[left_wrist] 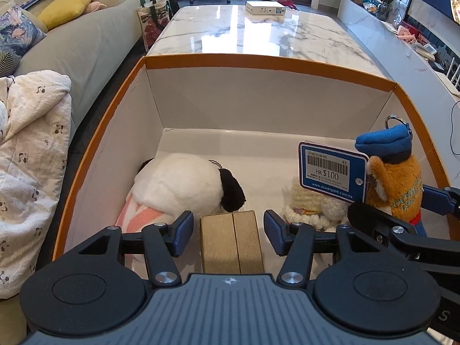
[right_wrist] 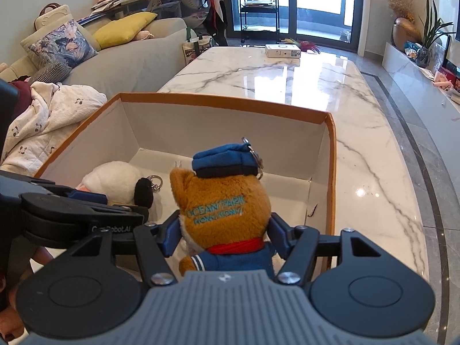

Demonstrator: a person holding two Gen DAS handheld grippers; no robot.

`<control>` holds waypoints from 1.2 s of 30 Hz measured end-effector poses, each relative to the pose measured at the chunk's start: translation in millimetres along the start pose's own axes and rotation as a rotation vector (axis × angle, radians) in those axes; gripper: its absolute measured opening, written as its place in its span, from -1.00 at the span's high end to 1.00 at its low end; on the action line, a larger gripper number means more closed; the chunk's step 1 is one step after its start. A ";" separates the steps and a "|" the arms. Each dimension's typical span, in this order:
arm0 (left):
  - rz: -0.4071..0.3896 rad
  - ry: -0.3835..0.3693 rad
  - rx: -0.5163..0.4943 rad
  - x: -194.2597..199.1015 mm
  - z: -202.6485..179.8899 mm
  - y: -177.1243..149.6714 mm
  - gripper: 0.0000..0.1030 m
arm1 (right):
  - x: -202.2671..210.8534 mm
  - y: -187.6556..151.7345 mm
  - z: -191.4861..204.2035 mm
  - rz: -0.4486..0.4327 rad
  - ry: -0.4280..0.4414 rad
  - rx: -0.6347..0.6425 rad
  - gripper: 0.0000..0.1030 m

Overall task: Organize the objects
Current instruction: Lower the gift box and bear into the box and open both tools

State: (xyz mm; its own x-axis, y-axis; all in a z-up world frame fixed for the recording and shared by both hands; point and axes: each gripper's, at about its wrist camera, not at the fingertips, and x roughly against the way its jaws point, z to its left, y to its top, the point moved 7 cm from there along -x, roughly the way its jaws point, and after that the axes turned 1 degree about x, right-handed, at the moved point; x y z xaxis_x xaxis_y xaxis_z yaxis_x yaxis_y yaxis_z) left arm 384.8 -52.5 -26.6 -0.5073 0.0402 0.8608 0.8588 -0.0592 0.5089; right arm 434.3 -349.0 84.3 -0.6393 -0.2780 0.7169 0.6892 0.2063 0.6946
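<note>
Open orange-rimmed box on the marble worktop. Inside, left to right: panda plush by the left wall; gold box between the released left hand-held gripper; bear plush, upright by the right wall, grasped by the right hand-held gripper.

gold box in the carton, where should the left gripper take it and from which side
Grip the gold box across its two long side faces, coming down from above at the near end. It lies flat with its length along the left gripper, whose open pads already flank it with gaps. The panda plush crowds the far end.
</note>
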 end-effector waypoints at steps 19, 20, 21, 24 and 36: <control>-0.023 0.048 -0.020 17.0 1.4 -2.0 -0.53 | 15.4 1.7 0.7 -0.020 -0.047 0.018 -0.43; -0.024 0.047 -0.021 18.2 1.9 -2.3 -0.53 | 16.5 1.6 1.2 -0.020 -0.048 0.019 -0.43; -0.025 0.047 -0.022 19.5 1.8 -2.4 -0.53 | 17.7 1.6 1.5 -0.020 -0.048 0.021 -0.43; -0.030 0.046 -0.025 23.5 1.8 -3.4 -0.54 | 21.4 2.1 2.3 -0.021 -0.046 0.024 -0.44; -0.041 0.043 -0.028 38.3 3.6 -9.0 -0.56 | 40.7 -1.1 8.3 -0.040 -0.048 0.026 -0.50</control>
State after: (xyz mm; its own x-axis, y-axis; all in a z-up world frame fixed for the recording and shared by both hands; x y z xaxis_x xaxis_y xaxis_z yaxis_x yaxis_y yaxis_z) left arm 357.9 -46.8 1.8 -0.5451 -0.0001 0.8384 0.8352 -0.0866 0.5431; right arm 404.7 -352.8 113.2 -0.6821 -0.2416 0.6902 0.6540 0.2208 0.7236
